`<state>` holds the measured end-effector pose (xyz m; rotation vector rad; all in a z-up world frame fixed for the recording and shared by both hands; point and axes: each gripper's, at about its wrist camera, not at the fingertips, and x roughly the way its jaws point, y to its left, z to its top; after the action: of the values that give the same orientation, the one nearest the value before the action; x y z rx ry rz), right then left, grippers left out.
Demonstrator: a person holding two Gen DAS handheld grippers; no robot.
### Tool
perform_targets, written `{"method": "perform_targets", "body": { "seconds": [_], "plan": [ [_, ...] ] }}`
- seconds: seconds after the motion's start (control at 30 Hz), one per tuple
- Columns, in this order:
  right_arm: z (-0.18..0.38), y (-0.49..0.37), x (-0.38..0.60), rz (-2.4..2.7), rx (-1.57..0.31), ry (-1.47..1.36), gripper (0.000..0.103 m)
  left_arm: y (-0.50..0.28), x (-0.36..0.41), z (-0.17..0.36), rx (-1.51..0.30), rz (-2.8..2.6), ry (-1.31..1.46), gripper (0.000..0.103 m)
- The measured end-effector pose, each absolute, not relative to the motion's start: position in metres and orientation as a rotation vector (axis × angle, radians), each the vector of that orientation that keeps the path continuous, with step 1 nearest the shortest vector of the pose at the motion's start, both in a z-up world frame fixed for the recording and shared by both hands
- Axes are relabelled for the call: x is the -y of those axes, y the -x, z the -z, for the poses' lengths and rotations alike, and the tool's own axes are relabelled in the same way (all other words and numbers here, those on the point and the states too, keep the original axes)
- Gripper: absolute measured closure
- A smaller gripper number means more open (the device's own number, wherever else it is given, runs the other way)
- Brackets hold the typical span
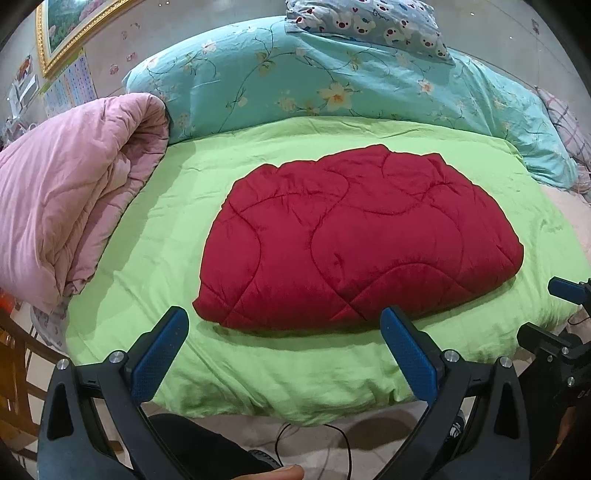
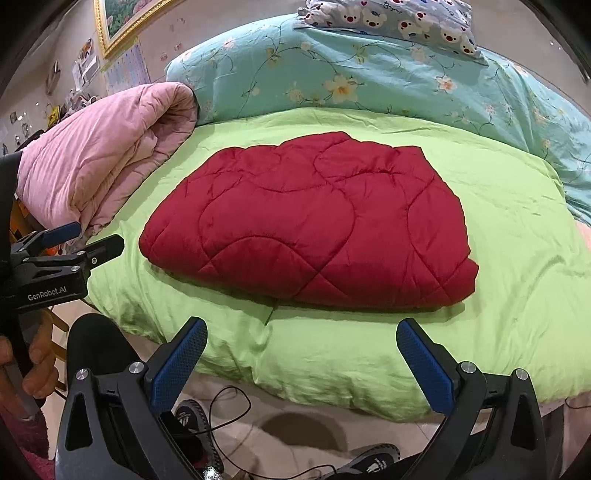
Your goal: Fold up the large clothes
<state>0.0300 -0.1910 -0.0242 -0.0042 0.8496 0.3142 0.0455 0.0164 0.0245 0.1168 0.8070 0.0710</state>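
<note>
From the left wrist view, the red quilted blanket (image 1: 354,240) lies folded into a thick bundle in the middle of the bed, on the green sheet (image 1: 166,229). The left hand-held gripper (image 1: 284,332) hovers at the near edge of the bed with its blue-padded fingers spread wide and nothing between them, its tips just short of the bundle's near edge. A rolled pink quilt (image 1: 74,192) sits on the left, a teal floral duvet (image 1: 332,77) is piled along the far side, and a bear-print pillow (image 1: 369,22) rests on top of it. From the right wrist view, the red quilted blanket (image 2: 314,225) sits just beyond the right hand-held gripper (image 2: 303,336), whose fingers are likewise spread apart and empty above the green sheet (image 2: 517,240). The left hand-held gripper (image 2: 85,240) shows at the left edge, near the pink quilt (image 2: 103,155).
</note>
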Motion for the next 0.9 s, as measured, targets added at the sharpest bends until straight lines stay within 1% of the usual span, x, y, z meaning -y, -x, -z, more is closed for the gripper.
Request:
{"method": "perform_targets", "body": {
  "seconds": [0.3, 0.9],
  "plan": [
    [0.013, -0.037, 0.190, -0.318, -0.827, 0.027, 0.000, -0.050, -0.013, -0.031, -0.796, -0.063, -0.112, 0.000],
    [0.016, -0.045, 0.197, -0.310, -0.835, 0.013, 0.000, -0.056, -0.006, -0.032, -0.795, -0.053, -0.121, 0.000]
  ]
}}
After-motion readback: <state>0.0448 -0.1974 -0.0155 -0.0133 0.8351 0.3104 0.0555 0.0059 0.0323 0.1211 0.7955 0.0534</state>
